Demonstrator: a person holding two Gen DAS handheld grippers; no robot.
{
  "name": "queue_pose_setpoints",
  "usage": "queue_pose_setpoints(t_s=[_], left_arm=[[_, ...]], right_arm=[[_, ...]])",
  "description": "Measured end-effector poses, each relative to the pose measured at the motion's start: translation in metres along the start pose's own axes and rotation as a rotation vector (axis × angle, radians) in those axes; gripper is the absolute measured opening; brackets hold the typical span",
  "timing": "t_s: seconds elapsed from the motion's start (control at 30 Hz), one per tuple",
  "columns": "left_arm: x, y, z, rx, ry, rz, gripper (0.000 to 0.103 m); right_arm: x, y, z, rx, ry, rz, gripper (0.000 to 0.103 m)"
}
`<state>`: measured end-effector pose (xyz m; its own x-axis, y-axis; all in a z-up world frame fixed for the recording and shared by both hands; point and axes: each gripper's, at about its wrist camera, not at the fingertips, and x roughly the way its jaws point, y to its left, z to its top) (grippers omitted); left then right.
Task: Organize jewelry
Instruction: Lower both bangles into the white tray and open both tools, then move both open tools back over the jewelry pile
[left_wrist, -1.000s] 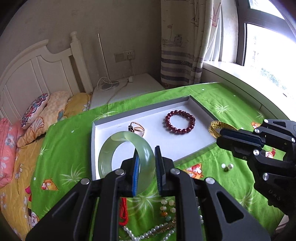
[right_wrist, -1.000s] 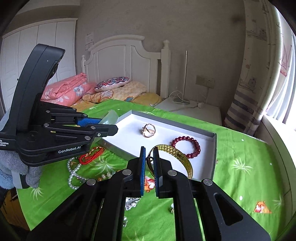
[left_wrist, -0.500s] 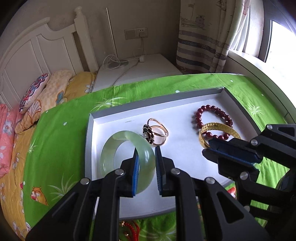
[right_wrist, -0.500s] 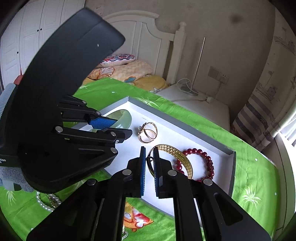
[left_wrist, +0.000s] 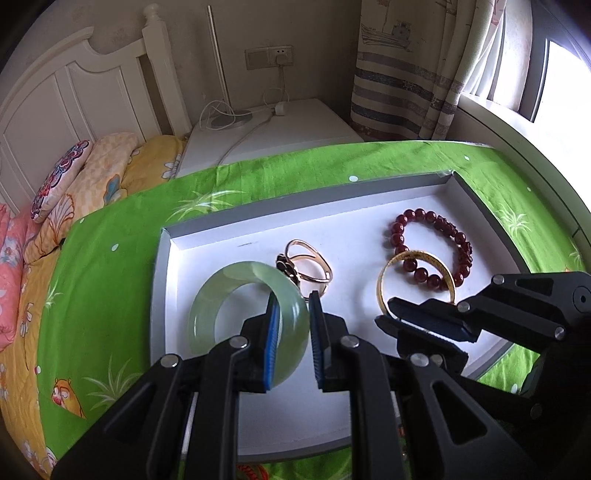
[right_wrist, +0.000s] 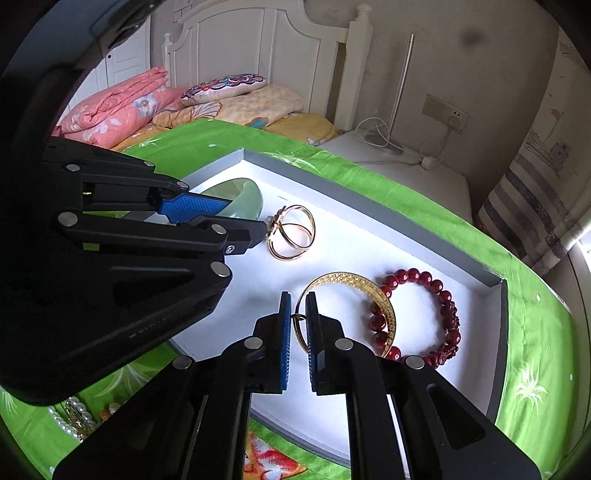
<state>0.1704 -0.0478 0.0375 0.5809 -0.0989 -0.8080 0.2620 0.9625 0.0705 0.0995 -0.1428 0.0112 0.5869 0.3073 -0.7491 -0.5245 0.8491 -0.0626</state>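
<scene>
Both claws are seen low over the white tray (left_wrist: 162, 295), and each has a bangle between its blue pads. In the left claw (left_wrist: 293, 325) the jade bangle (left_wrist: 236, 280) sits between pads that are only a little apart; one pad is on it, and a thin gap shows at the other, so it cannot be told if the hold is tight or being let go. In the right claw (right_wrist: 297, 325) the thin gold bangle (right_wrist: 354, 295) is caught between pads that are nearly together.

Four pieces are now inside the tray. The jade bangle is at the tray's left end. Just past it, in the middle, the gold ring (left_wrist: 310, 262) lies flat. At the tray's right end the red bead bracelet (right_wrist: 436, 317) lies flat, and the gold bangle is laid partly over it.

The job is judged to be partly done. A pearl string (right_wrist: 70, 417) and some small bits are seen on the green cloth (left_wrist: 110, 236) in front of the tray, not yet put away.

The two claws are close together, so they could bump. Beyond the tray a white bedside table (left_wrist: 273, 133) and pillows (right_wrist: 229, 96) are seen.
</scene>
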Motion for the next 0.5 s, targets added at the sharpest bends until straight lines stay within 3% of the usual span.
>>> queue_pose_setpoints(t_s=[0.2,0.27,0.33,0.5], left_arm=[[0.004,-0.010,-0.001,0.032,0.002,-0.010,0.019],[0.001,-0.010,-0.001,0.028,-0.007,-0.013,0.026],[-0.007,-0.008,0.000,0.023,-0.031,-0.014,0.052],[-0.039,0.002,-0.002,0.012,-0.118,-0.018,0.077]], right_arm=[[0.006,-0.018,-0.003,0.104,0.057,0.010,0.012],[0.005,-0.023,-0.005,0.126,0.061,0.020,0.014],[0.003,-0.024,-0.007,0.134,0.059,0.023,0.015],[-0.012,-0.026,-0.013,0.157,0.035,0.052,0.027]])
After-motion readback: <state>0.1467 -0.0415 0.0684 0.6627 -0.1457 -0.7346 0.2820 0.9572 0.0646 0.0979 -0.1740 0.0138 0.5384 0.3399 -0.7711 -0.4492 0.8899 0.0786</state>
